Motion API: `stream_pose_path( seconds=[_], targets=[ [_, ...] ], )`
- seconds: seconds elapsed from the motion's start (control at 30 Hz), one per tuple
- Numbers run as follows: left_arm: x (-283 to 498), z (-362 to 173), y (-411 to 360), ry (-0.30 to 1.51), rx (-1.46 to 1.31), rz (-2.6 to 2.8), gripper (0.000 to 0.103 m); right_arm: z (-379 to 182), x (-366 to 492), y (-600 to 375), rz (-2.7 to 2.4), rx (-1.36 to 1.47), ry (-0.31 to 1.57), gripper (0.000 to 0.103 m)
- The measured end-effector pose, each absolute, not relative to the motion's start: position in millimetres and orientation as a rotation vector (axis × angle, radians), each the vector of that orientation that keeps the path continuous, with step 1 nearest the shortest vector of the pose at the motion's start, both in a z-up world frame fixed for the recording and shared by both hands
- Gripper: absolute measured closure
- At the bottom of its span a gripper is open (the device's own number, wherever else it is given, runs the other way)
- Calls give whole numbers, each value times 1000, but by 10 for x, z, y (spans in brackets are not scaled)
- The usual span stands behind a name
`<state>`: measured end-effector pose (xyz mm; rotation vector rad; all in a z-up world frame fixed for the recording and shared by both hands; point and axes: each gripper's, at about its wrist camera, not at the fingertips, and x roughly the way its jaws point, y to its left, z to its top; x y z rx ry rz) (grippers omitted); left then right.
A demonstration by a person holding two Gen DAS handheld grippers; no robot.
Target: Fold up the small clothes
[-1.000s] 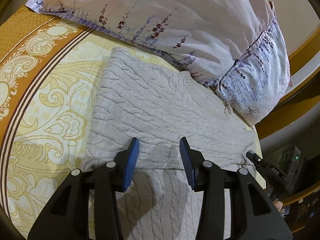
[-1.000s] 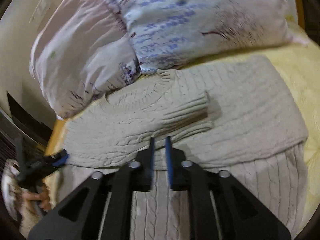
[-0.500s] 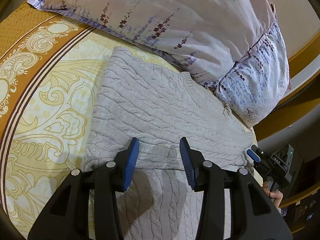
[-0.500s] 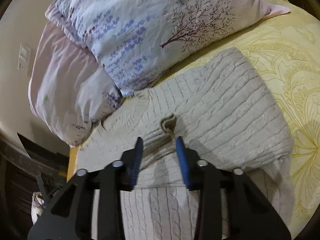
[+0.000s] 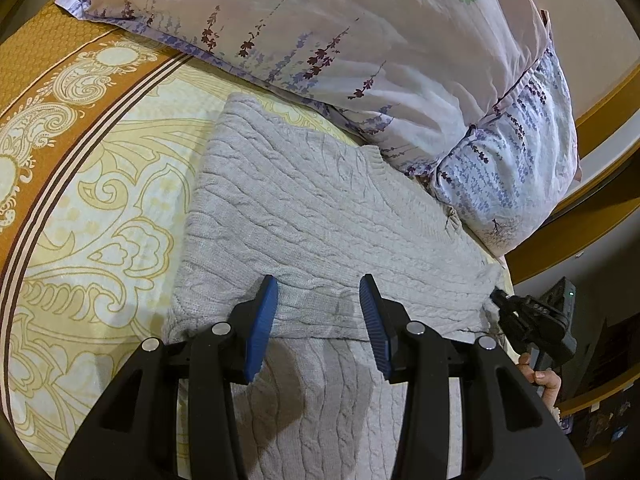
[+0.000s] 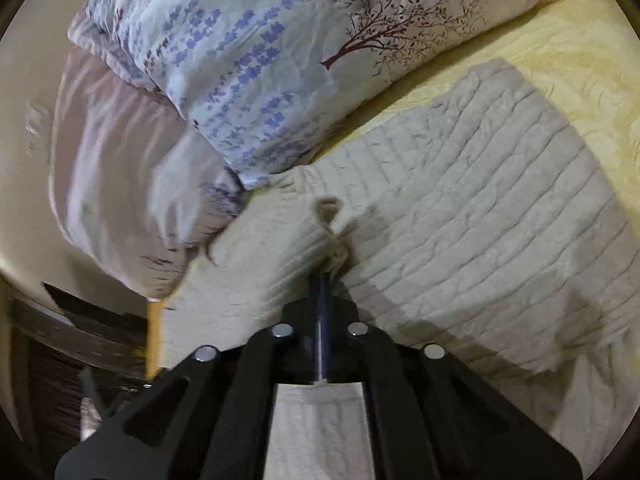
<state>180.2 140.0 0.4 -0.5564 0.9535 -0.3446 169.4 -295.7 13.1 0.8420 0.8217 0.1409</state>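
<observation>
A grey cable-knit sweater lies partly folded on a yellow patterned bedspread, its top against the pillows. My left gripper is open and empty, hovering over the folded edge near the sweater's middle. My right gripper is shut on a pinched fold of the sweater at its near edge, the knit bunched up just ahead of the fingertips. The right gripper also shows in the left wrist view at the sweater's right corner, by the bed's edge.
Two floral pillows lie stacked just behind the sweater; they also show in the right wrist view. The bed's orange patterned border runs on the left. The wooden bed frame and dark floor lie to the right.
My right gripper opened half a second ago, then closed on a fold of the sweater. The left gripper stayed open and hardly moved.
</observation>
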Motion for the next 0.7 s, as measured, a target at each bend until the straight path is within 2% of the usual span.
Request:
stream_pose_path(
  seconds=[0.13, 0.27, 0.4, 0.6, 0.7],
  targets=[
    [1799, 5, 1393, 950, -544, -347, 59, 396, 1433, -3013, 118, 782, 699, 103],
    [1797, 9, 1369, 947, -535, -353, 55, 358, 1357, -3160, 72, 810, 741, 101],
    [1796, 11, 1334, 945, -518, -348, 54, 86, 1442, -3222, 97, 960, 855, 74],
    [1805, 0, 1341, 950, -524, -349, 54, -100, 1637, -2922, 244, 1038, 964, 72],
    [1800, 1, 1341, 948, -527, -350, 54, -123, 1719, -2775, 301, 1046, 999, 65]
  ],
)
